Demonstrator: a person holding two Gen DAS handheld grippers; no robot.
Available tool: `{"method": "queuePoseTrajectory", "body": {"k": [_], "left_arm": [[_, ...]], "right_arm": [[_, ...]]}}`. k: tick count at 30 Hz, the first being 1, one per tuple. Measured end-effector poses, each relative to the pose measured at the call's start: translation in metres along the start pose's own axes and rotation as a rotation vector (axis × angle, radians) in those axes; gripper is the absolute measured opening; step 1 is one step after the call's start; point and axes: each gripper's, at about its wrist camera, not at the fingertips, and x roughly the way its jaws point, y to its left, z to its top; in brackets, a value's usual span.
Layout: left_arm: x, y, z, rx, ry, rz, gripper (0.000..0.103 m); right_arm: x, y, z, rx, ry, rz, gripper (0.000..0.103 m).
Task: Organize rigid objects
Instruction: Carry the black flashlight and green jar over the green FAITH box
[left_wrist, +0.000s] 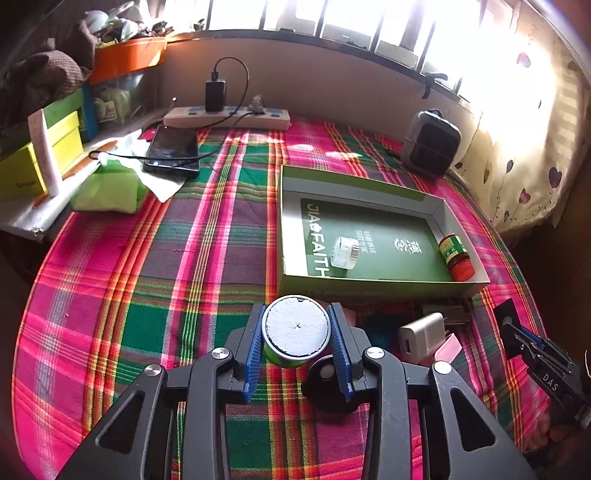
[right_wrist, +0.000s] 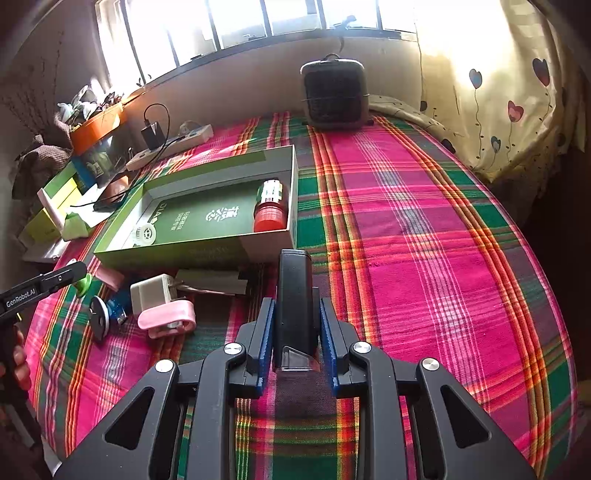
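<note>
In the left wrist view my left gripper (left_wrist: 296, 309) is shut on a green can with a pale grey lid (left_wrist: 297, 328), just in front of the green box tray (left_wrist: 369, 286). A white roll (left_wrist: 345, 252) and a red-capped bottle (left_wrist: 456, 256) lie inside the tray. My right gripper (right_wrist: 297, 303) is shut on a slim black rectangular device (right_wrist: 293, 291), near the tray's (right_wrist: 199, 251) front right corner. Between the grippers lie a white charger (right_wrist: 153, 293), a pink clip (right_wrist: 168, 317) and a black disc (right_wrist: 99, 314). The left gripper (right_wrist: 70, 273) shows at the left edge.
A plaid cloth covers the table. At the back stand a power strip (left_wrist: 227, 117), a phone (left_wrist: 173, 147) on its cable and a small grey heater (left_wrist: 430, 144). Yellow boxes (left_wrist: 40, 158) and green tissue (left_wrist: 110, 188) crowd the left side. A curtain (right_wrist: 498, 92) hangs on the right.
</note>
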Motion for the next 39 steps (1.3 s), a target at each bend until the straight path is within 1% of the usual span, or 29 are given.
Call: {"method": "queuePoseTrajectory", "body": {"k": [5,9,12,15,18,21,24,33,39], "left_arm": [[-0.007,-0.003,0.008,0.009,-0.013,-0.012,0.032],[-0.013,-0.004,0.022,0.030,-0.031,-0.010,0.033],[-0.013,-0.004,0.033,0.031,-0.038,-0.023,0.033],[-0.009,-0.007,0.043,0.042,-0.044,-0.023,0.033],[-0.004,-0.008,0.053,0.041,-0.042,-0.046,0.033],[0.002,-0.013,0.063,0.059,-0.049,-0.047,0.033],[0.009,-0.016,0.074,0.064,-0.050,-0.066,0.033],[0.050,-0.016,0.097,0.046,0.009,-0.102,0.033],[0.079,-0.019,0.101,0.056,0.054,-0.094,0.033]], "right_arm": [[-0.008,0.005,0.011,-0.013,-0.020,0.017,0.025],[-0.012,0.011,0.025,-0.031,-0.037,0.034,0.025],[-0.011,0.016,0.036,-0.046,-0.041,0.052,0.025],[-0.008,0.022,0.048,-0.061,-0.043,0.069,0.025],[-0.002,0.028,0.059,-0.074,-0.038,0.084,0.025],[0.007,0.035,0.070,-0.090,-0.032,0.091,0.025],[0.018,0.040,0.080,-0.102,-0.019,0.100,0.025],[0.060,0.051,0.102,-0.113,0.034,0.110,0.025],[0.089,0.057,0.110,-0.128,0.071,0.103,0.025]]}}
